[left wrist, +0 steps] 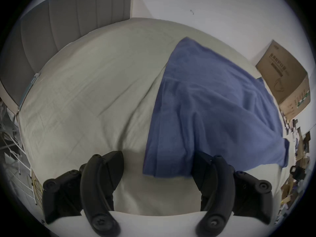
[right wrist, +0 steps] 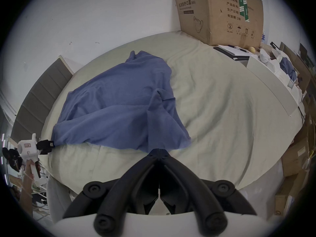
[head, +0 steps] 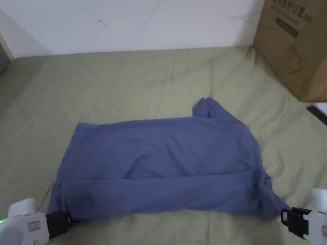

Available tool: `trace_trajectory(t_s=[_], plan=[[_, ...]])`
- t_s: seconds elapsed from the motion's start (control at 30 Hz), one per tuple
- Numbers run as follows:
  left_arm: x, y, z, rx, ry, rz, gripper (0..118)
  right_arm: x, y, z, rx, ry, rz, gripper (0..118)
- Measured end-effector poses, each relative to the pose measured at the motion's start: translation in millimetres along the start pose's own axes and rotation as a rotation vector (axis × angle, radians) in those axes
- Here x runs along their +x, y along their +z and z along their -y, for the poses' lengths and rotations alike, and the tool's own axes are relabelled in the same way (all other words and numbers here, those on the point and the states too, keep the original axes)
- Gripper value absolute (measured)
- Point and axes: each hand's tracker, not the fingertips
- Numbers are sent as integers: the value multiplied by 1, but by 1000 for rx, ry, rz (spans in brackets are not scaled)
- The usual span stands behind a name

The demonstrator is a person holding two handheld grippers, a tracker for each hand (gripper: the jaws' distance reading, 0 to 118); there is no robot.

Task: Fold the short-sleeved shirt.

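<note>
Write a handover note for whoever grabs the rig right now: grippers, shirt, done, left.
Left gripper: jaws wide apart at the shirt's near left corner; one jaw is under the cloth, no pinch.
Right gripper: jaws together at the near right corner; a real pinch on cloth can't be confirmed.
Shirt: lies across the green sheet, near edge folded over into a long band, far sleeve sticking out.
Done: first lengthwise fold.
Left: fold the far side and sleeve in, then fold it crosswise.

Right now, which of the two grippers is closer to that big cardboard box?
The right gripper. It is at the blue shirt's near right corner, the side where the cardboard box stands by the wall. The left gripper is at the shirt's opposite near corner, much farther away.
</note>
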Motion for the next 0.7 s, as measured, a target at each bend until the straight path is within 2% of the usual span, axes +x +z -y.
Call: trace_trajectory(t_s=[0.03, 0.07, 0.13, 0.17, 0.2, 0.23, 0.27, 0.3, 0.43, 0.5, 0.53, 0.57, 0.6, 0.67, 0.7], plan=[[3, 4, 4, 70, -18, -3, 84, 1, -1, 1, -4, 1, 14, 0], [7, 9, 4, 65, -11, -10, 80, 2, -3, 2, -4, 0, 20, 0], [5, 14, 3, 67, -34, 4, 63, 4, -8, 2, -15, 2, 27, 4], [2, 16, 1, 63, -45, 5, 47, 3, -13, 0, -24, 5, 42, 34], [2, 20, -2, 47, -54, 30, 33, 3, -19, -3, -34, 12, 45, 76], [-1, 24, -5, 40, -47, 49, 19, 3, -30, -5, -61, 31, 46, 109], [-2, 24, -8, 25, -44, 91, 12, 3, -39, -8, -72, 50, 33, 117], [-3, 25, -10, 27, -35, 87, 12, 4, -44, -11, -22, 77, 18, 112], [7, 36, -12, 26, -46, 80, 9, 13, -95, -27, -129, 170, 191, 105], [12, 46, -13, 36, -63, 82, 9, 9, -107, -30, -157, 179, 185, 83], [12, 49, -13, 46, -59, 87, 9, 9, -111, -30, -197, 134, 133, 80], [12, 52, -14, 47, -60, 95, 9, 8, -112, -29, -181, 78, 156, 73], [12, 56, -16, 49, -64, 93, 9, 6, -106, -29, -168, 116, 161, 61], [10, 62, -18, 58, -67, 104, 8, -3, -88, -31, -162, 155, 111, 9], [10, 64, -18, 58, -71, 105, 8, -2, -81, -32, -146, 120, 83, 9]])
